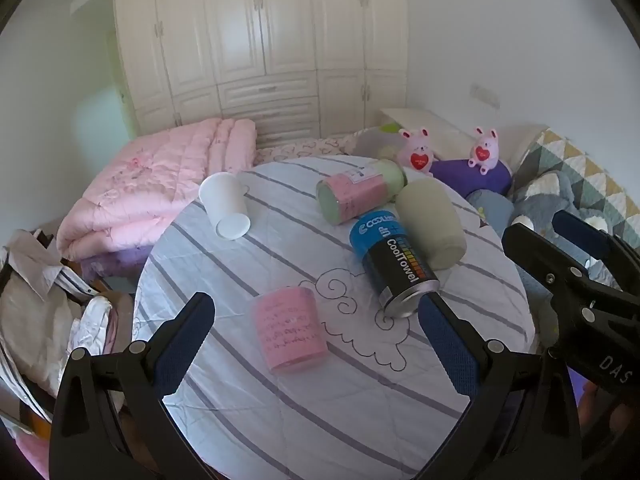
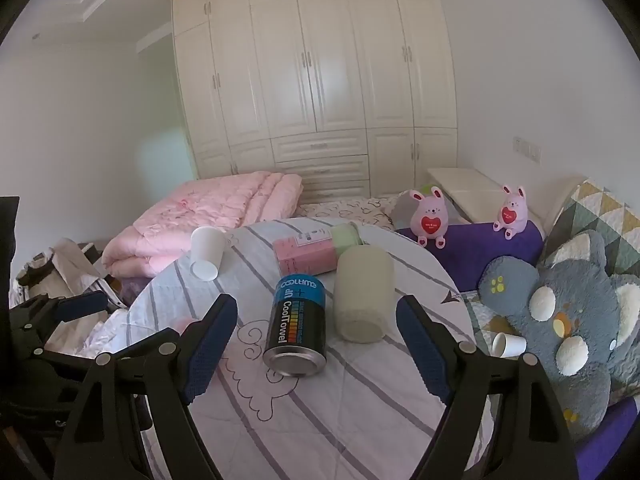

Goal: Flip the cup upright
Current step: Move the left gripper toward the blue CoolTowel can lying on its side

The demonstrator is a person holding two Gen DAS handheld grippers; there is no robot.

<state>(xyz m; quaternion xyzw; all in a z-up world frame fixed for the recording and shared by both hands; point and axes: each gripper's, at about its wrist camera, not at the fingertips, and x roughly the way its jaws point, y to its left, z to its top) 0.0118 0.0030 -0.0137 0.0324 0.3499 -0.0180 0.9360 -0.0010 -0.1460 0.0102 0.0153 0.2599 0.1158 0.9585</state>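
A round table with a striped cloth (image 1: 320, 400) holds upside-down cups. A pink cup (image 1: 289, 329) stands mouth down between the fingers of my open left gripper (image 1: 314, 320), a little ahead of them. A beige cup (image 1: 434, 224) (image 2: 363, 294) stands mouth down to the right. A white paper cup (image 1: 225, 208) (image 2: 206, 253) stands mouth down at the far left. My open right gripper (image 2: 316, 330) points at a blue and black CoolTowel can (image 2: 297, 322) (image 1: 394, 264) lying on its side, with the beige cup beside it. The right gripper also shows in the left wrist view (image 1: 560, 248).
A pink and green canister (image 1: 360, 192) (image 2: 316, 252) lies on its side at the table's back. A folded pink quilt (image 1: 160, 184) lies on the bed behind. Plush toys (image 2: 568, 312) and a small paper cup (image 2: 508, 344) lie to the right. Bags (image 1: 48, 320) are heaped at the left.
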